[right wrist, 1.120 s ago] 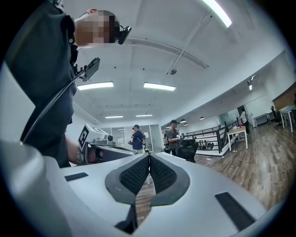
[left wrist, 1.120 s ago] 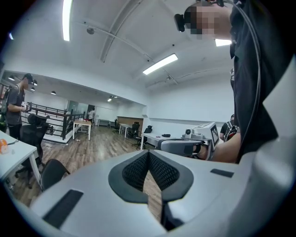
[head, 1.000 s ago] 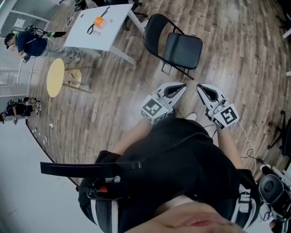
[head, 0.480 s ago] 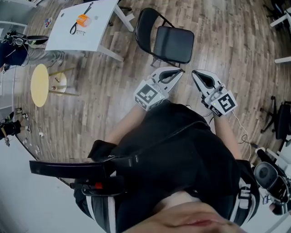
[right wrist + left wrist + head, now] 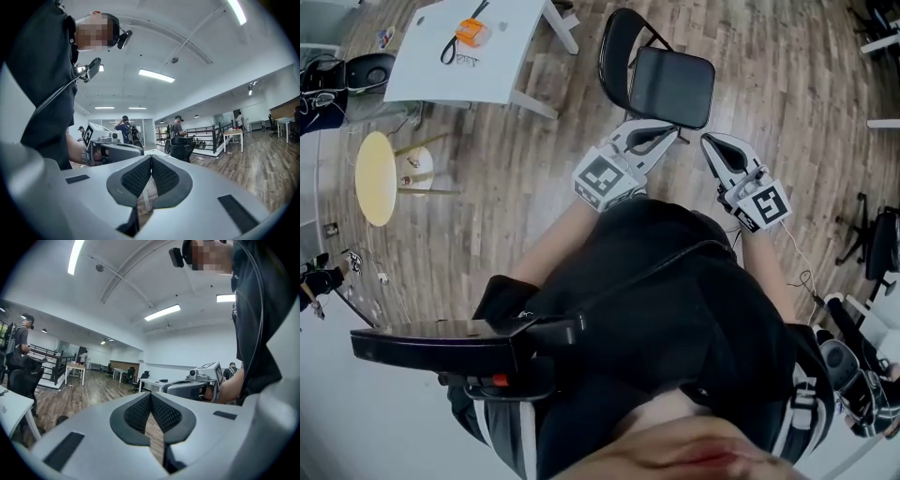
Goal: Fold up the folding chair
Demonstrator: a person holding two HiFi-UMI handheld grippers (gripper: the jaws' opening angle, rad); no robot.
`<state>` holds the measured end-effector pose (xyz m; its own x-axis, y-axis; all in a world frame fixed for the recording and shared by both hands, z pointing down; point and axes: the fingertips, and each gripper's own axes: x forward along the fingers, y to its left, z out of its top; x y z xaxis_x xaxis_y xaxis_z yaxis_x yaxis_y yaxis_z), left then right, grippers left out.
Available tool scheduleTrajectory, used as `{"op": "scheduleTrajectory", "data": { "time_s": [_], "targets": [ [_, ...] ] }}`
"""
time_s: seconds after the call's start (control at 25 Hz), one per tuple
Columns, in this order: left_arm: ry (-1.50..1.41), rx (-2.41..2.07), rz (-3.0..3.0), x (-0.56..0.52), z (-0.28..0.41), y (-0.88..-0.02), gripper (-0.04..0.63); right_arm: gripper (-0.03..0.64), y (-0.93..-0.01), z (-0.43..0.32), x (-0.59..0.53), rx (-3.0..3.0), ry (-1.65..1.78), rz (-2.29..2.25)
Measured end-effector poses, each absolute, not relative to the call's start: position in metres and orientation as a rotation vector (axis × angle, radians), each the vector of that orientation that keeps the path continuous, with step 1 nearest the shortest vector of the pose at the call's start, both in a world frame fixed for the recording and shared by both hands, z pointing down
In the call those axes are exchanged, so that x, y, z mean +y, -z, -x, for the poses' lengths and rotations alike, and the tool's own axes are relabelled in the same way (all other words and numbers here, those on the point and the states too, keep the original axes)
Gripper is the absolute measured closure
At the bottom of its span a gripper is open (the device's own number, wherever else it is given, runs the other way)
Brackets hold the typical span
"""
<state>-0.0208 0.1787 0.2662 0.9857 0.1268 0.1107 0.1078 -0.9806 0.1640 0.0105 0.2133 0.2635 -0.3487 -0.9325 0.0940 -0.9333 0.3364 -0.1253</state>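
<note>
The black folding chair (image 5: 671, 86) stands unfolded on the wood floor, its seat just beyond both grippers in the head view. My left gripper (image 5: 671, 133) is shut with nothing in it, its tips close to the seat's near edge. To its right, my right gripper (image 5: 709, 142) is also shut and empty, a little short of the chair. In the left gripper view the left gripper (image 5: 150, 395) has its pads pressed together. The right gripper (image 5: 151, 157) looks the same in its own view. Neither gripper view shows the chair.
A white table (image 5: 502, 66) with an orange object (image 5: 471, 31) stands left of the chair. Further left is a yellow round stool (image 5: 375, 176). A dark office chair (image 5: 879, 246) is at the right edge. People stand in the background (image 5: 124, 129).
Both grippers have travelled forward together, still shut. The chair now lies right in front of their tips, and the table and stool have slid toward the left.
</note>
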Motion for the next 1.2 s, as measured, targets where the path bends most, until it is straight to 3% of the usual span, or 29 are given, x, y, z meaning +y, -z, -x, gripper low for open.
{"op": "scheduleTrajectory", "data": {
  "time_s": [0.44, 1.2],
  "targets": [
    [-0.130, 0.143, -2.889, 0.116, 0.022, -0.274, 0.600, 0.609, -0.268, -0.016, 0.165, -2.519, -0.294, -1.802],
    [-0.326, 0.069, -2.962, 0.097, -0.101, -0.307, 0.600, 0.607, -0.307, -0.135, 0.127, -2.652, -0.354, -1.681]
  ]
}}
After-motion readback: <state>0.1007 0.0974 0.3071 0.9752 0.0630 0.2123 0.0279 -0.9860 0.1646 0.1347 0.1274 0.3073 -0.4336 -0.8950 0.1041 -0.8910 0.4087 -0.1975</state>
